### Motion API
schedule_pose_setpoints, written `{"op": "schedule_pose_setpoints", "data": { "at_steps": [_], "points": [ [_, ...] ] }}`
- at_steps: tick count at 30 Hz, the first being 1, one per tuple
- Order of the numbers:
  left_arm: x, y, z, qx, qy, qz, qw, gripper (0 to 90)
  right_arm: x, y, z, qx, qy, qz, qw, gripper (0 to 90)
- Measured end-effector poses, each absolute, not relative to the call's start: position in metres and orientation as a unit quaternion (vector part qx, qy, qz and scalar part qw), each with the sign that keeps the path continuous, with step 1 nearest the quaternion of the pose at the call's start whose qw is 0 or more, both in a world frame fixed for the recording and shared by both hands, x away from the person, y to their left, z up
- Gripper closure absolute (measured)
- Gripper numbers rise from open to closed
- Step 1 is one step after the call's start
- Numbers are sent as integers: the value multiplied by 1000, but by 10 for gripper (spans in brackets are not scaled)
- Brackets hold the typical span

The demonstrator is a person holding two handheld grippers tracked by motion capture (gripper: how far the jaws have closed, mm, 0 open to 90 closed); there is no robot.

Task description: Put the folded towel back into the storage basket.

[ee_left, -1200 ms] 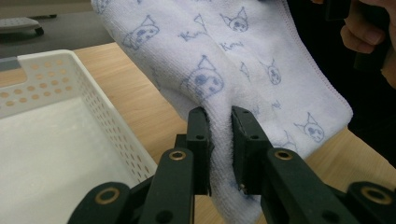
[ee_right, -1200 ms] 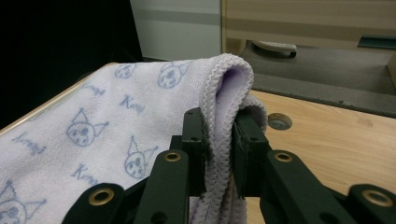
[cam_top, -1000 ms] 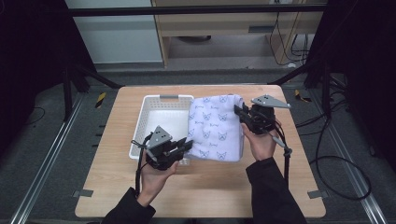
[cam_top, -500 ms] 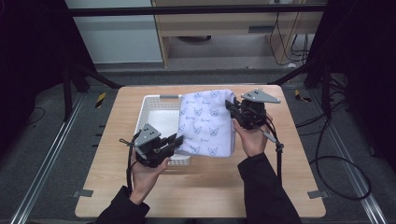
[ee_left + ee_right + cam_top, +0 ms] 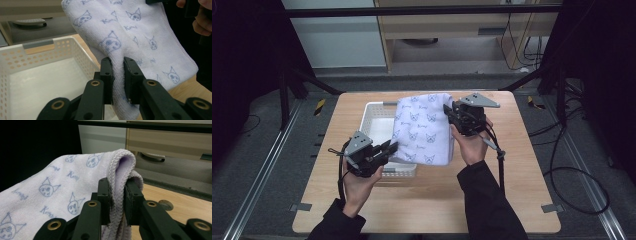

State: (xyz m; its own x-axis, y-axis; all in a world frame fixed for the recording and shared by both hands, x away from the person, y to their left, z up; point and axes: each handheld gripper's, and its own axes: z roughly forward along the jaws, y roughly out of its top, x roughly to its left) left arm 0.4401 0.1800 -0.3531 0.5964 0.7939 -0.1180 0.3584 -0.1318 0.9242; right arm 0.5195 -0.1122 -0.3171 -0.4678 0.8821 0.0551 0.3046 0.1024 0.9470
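1. Two hand-held tongs carry a white towel [image 5: 424, 131], printed with small blue cat faces, above a white perforated basket [image 5: 374, 114] that stands on a wooden bench [image 5: 512, 200].
2. The step in hand looks like carrying the towel over the basket so that it can be lowered in.
3. The left tongs [image 5: 117, 75] are clamped on a fold of the towel at its lower edge. In the left gripper view the terry cloth is squeezed between the two black jaws.
4. The right tongs [image 5: 117, 195] are clamped on a doubled, stitched corner of the towel. In the right gripper view the hem loops up over the jaw tips.
5. In the high view the left tongs [image 5: 384, 149] sit over the basket's near rim, and the right tongs [image 5: 455, 114] hang just beyond its right side.
6. The towel stretches between the two tongs as a sloping sheet, with its upper edge towards the basket's far right corner. It covers the basket's right half, while the left half of the floor lies open and bare.
7. The next move probably calls for shifting both tongs towards the basket's open left half, lowering them together, and only then letting go, so the cloth settles inside rather than draping over the right wall.
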Motion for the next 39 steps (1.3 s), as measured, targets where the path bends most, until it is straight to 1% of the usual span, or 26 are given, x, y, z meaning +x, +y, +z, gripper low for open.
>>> {"op": "schedule_pose_setpoints", "data": {
  "at_steps": [8,22,39],
  "points": [
    [442,191,-352,714,410,216,524,781,524,-101,-316,429,687,516,278,772],
    [445,222,-351,692,440,239,520,782,536,-66,-310,417,694,523,268,772],
    [447,248,-351,675,465,246,518,784,547,-38,-310,407,704,523,256,772]
  ]
}}
